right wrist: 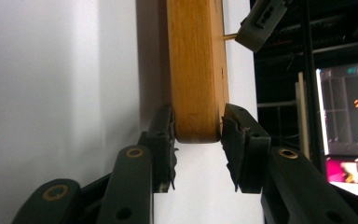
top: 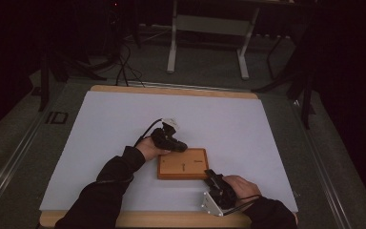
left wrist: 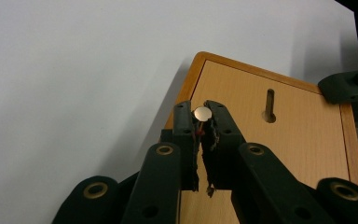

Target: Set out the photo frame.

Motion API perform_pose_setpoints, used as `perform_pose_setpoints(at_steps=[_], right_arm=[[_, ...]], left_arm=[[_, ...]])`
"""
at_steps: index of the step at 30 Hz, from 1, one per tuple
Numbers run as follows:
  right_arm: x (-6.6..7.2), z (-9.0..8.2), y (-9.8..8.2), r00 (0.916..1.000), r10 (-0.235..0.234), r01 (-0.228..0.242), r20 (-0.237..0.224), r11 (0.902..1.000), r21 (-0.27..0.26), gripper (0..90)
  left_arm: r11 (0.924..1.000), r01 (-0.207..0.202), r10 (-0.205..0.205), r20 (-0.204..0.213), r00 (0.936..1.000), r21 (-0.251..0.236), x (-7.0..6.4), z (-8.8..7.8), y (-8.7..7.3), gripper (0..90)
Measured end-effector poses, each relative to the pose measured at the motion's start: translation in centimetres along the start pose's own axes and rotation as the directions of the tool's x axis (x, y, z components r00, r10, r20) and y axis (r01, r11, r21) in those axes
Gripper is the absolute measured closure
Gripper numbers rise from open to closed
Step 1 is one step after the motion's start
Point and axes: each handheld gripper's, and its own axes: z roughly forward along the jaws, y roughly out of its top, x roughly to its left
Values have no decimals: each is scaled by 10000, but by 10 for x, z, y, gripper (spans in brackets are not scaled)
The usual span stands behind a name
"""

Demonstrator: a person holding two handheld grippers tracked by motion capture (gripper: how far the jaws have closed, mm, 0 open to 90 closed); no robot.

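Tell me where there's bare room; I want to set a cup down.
The white sheet is bare left of the left tongs, behind the wooden box, and right of it. It is crowded at the box, where the right tongs grip a corner.

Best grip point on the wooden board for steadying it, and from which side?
Take the wooden board by its near right corner, coming in level from the person's side. It lies flat, so only its thin edge offers two opposing faces. The right hand-held gripper already straddles that rounded corner, one jaw on each face. That stays clear of the slot and the left hand-held gripper with its pin.
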Motion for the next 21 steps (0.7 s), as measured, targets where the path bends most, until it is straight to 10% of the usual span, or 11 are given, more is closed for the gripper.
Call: perform_pose_setpoints(at_steps=[3, 6, 21], right_arm=[[-1, 0, -1, 9997, -247, 247, -62, 9997, -45, 660], [-1, 0, -1, 9986, -496, 495, -182, 9988, -34, 660], [-23, -2, -1, 9965, -69, 40, -835, 9994, -344, 669]], left_arm=[[10000, 39, -39, 5, 10000, -27, 0, 0, 0, 826], [9999, 63, -67, -242, 9997, -157, -1, -4, -2, 618], [9845, -412, 183, -1336, 9909, -1705, -11, -53, -18, 165]])
